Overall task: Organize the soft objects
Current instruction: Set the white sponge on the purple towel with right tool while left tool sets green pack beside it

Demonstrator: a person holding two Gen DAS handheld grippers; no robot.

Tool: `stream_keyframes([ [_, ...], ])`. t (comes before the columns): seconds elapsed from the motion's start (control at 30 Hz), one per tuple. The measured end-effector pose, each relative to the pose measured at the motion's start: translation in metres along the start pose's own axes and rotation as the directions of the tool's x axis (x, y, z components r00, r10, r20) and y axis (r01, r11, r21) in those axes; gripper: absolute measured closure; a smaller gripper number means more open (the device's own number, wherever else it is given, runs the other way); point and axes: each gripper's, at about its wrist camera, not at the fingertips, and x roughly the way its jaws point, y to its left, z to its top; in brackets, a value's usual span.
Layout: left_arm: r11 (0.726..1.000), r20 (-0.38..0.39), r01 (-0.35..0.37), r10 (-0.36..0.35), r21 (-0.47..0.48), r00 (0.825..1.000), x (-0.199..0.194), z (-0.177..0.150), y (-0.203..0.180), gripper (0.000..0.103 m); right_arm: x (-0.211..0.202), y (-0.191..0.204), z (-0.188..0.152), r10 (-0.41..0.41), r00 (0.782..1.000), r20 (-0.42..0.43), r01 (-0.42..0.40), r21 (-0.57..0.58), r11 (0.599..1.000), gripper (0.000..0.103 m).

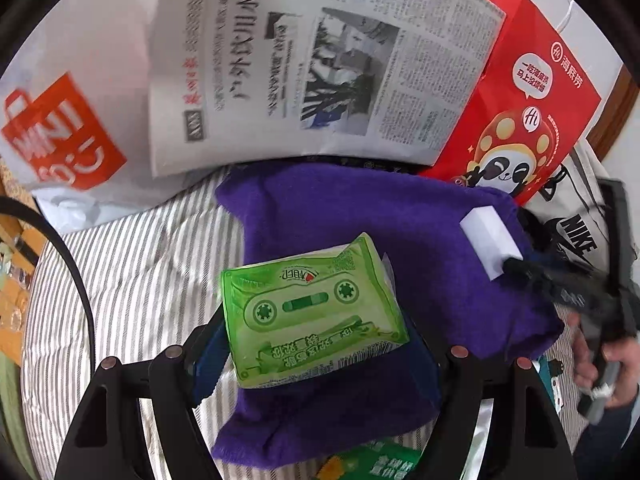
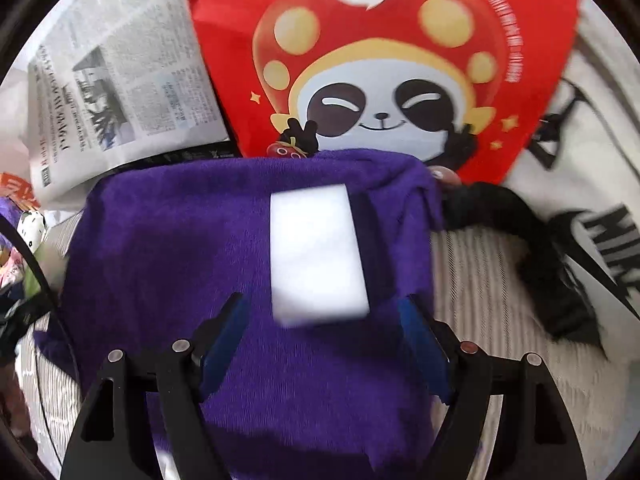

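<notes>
Left wrist view shows the left gripper (image 1: 316,344) pinching a green tissue pack (image 1: 312,312) between its blue pads, held over the near part of the purple towel (image 1: 360,216), which lies on a striped sheet (image 1: 132,260). A white sponge block (image 1: 490,240) sits on the towel's right side, towards the red panda bag (image 1: 520,92) that lies along the towel's far edge beside a newspaper (image 1: 304,60).

From the right wrist view, the right gripper (image 2: 324,328) has its fingers spread, the sponge's near end between them but neither pad pressing it.

The likely risk is that the sponge, light and free on soft cloth, gets nudged by a pad or rolls towards the towel's edge. The slick tissue pack could also slip out if the pinch eases.
</notes>
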Motion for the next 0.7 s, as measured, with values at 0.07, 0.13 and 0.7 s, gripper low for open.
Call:
stream_keyframes([
  [0.07,1.000,0.016,0.004,-0.004,0.013,1.000,0.005,0.004,-0.005,0.027,-0.015,0.000,-0.009,-0.007,1.000,0.009,0.007,0.000,1.000,0.025],
  [0.13,1.000,0.014,0.010,-0.010,0.019,1.000,0.012,0.007,-0.009,0.027,-0.034,0.001,-0.023,-0.005,0.999,0.035,0.005,-0.015,1.000,0.025],
  [0.7,0.978,-0.089,-0.176,0.187,0.114,0.978,0.097,0.041,-0.043,0.027,-0.089,-0.025,-0.080,-0.016,0.997,0.080,0.013,0.040,0.999,0.025],
])
